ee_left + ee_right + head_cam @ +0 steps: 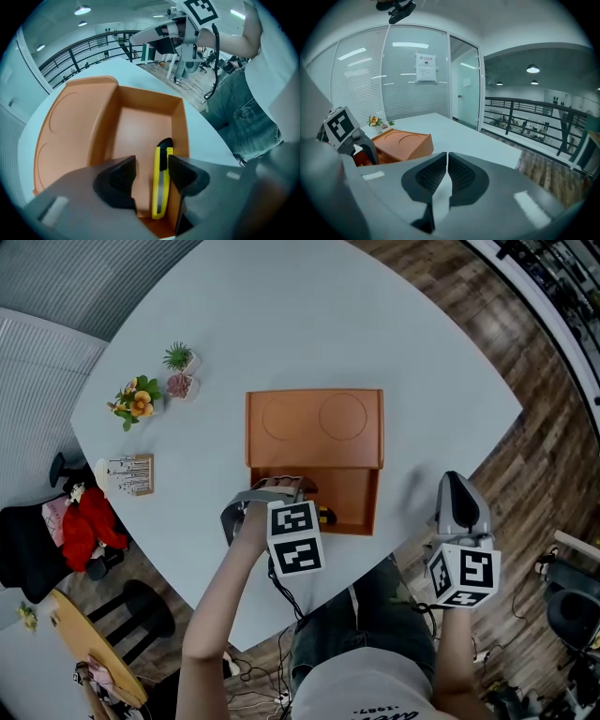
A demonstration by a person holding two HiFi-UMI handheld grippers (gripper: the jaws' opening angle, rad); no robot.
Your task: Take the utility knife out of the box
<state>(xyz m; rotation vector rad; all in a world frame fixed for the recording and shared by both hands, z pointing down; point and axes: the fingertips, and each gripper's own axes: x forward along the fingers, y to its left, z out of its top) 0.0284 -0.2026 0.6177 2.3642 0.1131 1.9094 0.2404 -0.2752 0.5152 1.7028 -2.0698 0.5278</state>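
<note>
Pale blue-grey surface (281,315) fills most of the head view, with wooden floor round its edges. At its middle stands the orange box (314,427), lid folded back toward the top of the frame and the open compartment toward the bottom.

The yellow utility knife (161,180) lies on the floor of that compartment, tight along the wall at the right of the left gripper view. Its long axis runs straight up the frame, away from the camera and in line with the jaws.

The left hand-held gripper (151,162) is over the compartment's near end with its jaws apart. The knife sits in the gap between them, much closer to the right-hand jaw, and nothing is gripped. The right hand-held gripper (446,171) has its jaws pressed together on nothing and sits well off at the lower right of the head view, so the left one is plainly nearer.

Closing should pinch the knife across its narrow width, though the box wall crowds that right-hand jaw.
</note>
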